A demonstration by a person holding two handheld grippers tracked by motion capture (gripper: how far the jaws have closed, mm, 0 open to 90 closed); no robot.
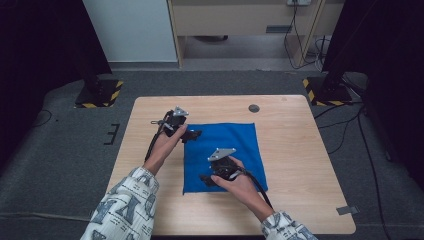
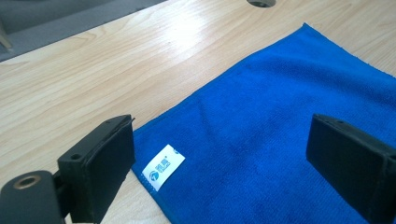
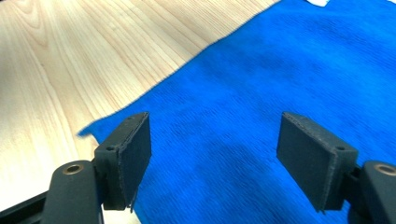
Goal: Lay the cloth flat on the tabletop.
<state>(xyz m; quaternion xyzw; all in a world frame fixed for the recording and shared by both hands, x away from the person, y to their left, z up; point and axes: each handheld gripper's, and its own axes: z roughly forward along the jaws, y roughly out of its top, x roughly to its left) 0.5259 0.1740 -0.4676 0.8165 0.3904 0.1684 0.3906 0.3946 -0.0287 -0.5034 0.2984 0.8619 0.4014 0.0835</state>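
**Blue on pale wood**

The cloth [image 1: 222,155] under my grippers is solid bright blue, with a small white label [image 2: 163,167] printed in blue at the lower left of my left gripper view. The table [image 1: 295,150] is light wood with fine grain. My jaws are matte black; my sleeves [image 1: 125,207] are cream with grey-blue print.

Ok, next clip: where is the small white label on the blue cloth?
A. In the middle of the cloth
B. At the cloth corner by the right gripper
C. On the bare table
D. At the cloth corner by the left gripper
D: the left gripper view shows the white label sewn at the corner of the blue cloth, just beside the left gripper.
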